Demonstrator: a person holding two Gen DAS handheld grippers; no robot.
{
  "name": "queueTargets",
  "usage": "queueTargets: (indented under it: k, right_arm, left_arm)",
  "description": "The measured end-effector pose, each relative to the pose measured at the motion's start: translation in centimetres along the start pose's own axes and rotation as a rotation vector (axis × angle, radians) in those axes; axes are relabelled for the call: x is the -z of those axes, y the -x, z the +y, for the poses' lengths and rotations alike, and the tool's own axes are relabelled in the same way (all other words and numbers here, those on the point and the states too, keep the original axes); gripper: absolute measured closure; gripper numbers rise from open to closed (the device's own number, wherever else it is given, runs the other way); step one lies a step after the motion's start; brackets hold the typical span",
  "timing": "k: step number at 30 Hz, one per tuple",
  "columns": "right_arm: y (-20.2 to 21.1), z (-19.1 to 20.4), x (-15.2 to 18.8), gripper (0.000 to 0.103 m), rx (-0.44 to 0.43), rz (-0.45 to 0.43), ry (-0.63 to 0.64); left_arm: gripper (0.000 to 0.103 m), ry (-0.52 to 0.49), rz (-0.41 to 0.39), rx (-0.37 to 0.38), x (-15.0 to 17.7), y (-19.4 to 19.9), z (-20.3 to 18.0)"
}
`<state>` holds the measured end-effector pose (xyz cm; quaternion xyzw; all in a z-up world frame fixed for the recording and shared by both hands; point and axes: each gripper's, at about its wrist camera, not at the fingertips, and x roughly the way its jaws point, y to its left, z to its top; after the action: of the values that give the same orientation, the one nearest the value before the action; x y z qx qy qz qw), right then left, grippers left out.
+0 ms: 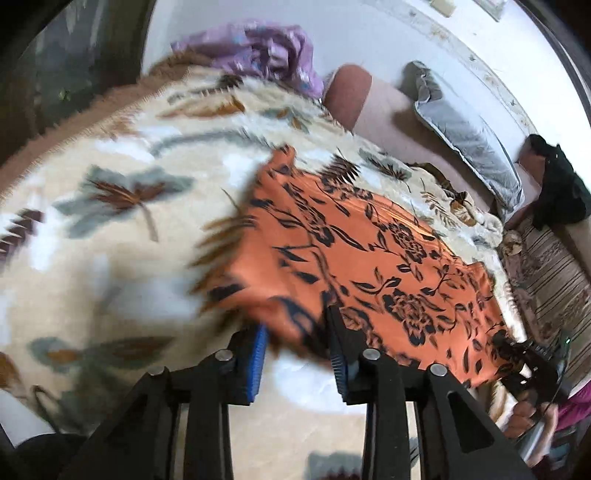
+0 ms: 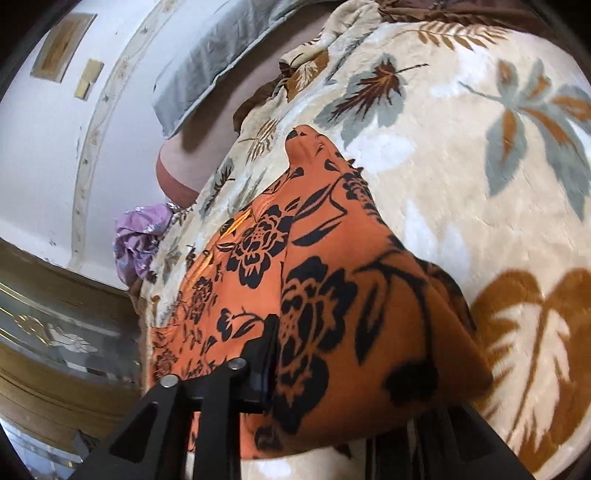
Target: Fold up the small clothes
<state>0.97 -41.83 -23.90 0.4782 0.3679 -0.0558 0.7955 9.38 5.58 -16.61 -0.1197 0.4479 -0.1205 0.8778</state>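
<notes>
Bedroom, leaf-print blanket (image 1: 110, 192) covering bed | left wrist: orange floral garment (image 1: 369, 258) spread flat for folding; left gripper (image 1: 297, 354) parted at near corner, grasping nothing | right wrist: right gripper (image 2: 332, 369) draped by lifted edge; closure cannot be told.

Soft, even daylight fills the room, bright on the white wall (image 1: 369, 33) and the cream blanket (image 1: 110, 192), with only faint shadows, the darkest lying under the lifted orange cloth (image 1: 369, 258) near the left gripper (image 1: 299, 354). In both views the fisheye bends the room hard toward a black rim at the corners. Motion blur smears the blanket's leaf print and the cloth's near edge in the left wrist view, and in the right wrist view the big black flowers on the fabric (image 2: 314, 295) close to the lens are soft too.
</notes>
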Motion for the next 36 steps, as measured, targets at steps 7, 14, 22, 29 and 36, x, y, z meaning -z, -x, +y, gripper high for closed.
queueTargets:
  k: [7,14,22,29,36]
  right_arm:
    - [1.1,-3.1,0.1,0.044,-0.089,-0.049,-0.182]
    - [0.1,-4.1,-0.3,0.044,-0.101,-0.052,-0.224]
    - [-0.3,-3.8,-0.7,0.044,-0.086,-0.033,-0.213]
    - [2.9,-4.5,-1.0,0.044,-0.07,-0.11,-0.218]
    - [0.9,-3.5,-0.2,0.043,-0.061,-0.074,-0.156]
  left_arm:
    - [0.053,-0.063,-0.138,-0.057,-0.1,3.9,-2.0]
    - [0.045,-0.212,-0.065,0.022,0.3,-1.1,-8.8]
    - [0.04,-0.34,0.089,-0.114,1.9,-7.7,-9.7]
    - [0.037,-0.17,-0.003,-0.073,1.3,-1.8,-5.1]
    - [0.036,-0.099,-0.011,0.014,0.7,-0.5,-4.7]
